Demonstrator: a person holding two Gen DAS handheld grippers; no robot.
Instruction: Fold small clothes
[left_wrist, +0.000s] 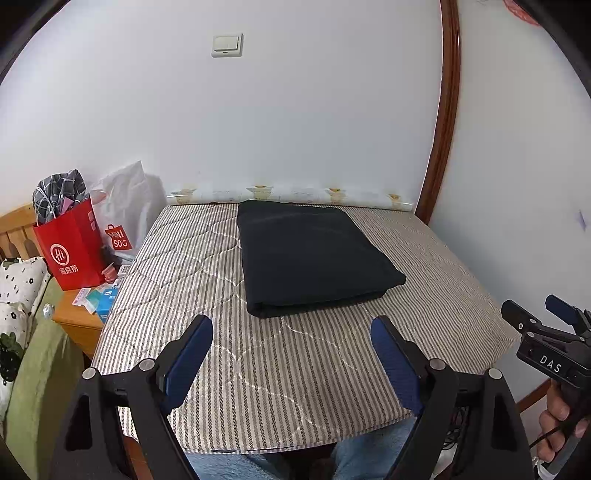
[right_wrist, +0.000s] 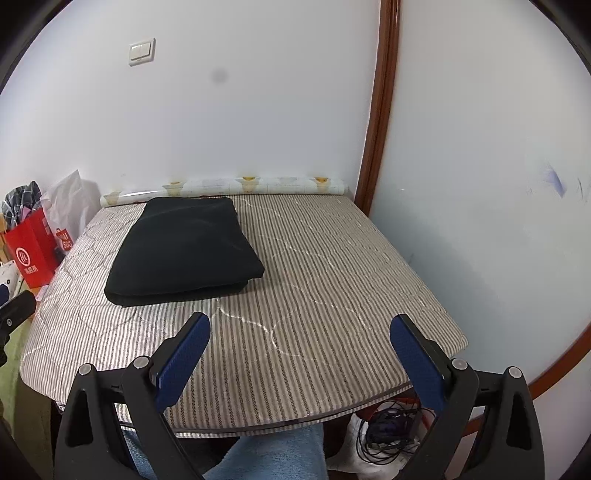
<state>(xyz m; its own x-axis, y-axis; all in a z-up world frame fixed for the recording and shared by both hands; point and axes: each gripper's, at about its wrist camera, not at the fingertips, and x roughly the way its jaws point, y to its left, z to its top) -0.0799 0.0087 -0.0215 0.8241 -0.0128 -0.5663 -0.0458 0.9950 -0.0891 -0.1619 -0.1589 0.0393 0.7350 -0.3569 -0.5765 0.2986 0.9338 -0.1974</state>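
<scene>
A black garment (left_wrist: 314, 254) lies folded into a thick rectangle on the striped quilted table cover (left_wrist: 229, 369), toward the far side near the wall. The same black garment (right_wrist: 184, 247) sits at the left in the right wrist view. My left gripper (left_wrist: 291, 339) hovers over the near part of the table, short of the garment, open, with nothing between its blue pads. My right gripper (right_wrist: 301, 339) is also open and empty, over the bare striped cover (right_wrist: 332, 280) to the right of the garment. The right gripper (left_wrist: 539, 314) shows at the right edge of the left wrist view, held by a hand (left_wrist: 557, 424).
A red paper bag (left_wrist: 74, 251) and a white plastic bag (left_wrist: 129, 210) stand on a wooden side table (left_wrist: 75, 325) at the left. A rolled patterned sheet (left_wrist: 288, 194) lies along the wall. Cables (right_wrist: 388, 432) lie on the floor under the table's right corner. Blue trousers (right_wrist: 269, 458) are below.
</scene>
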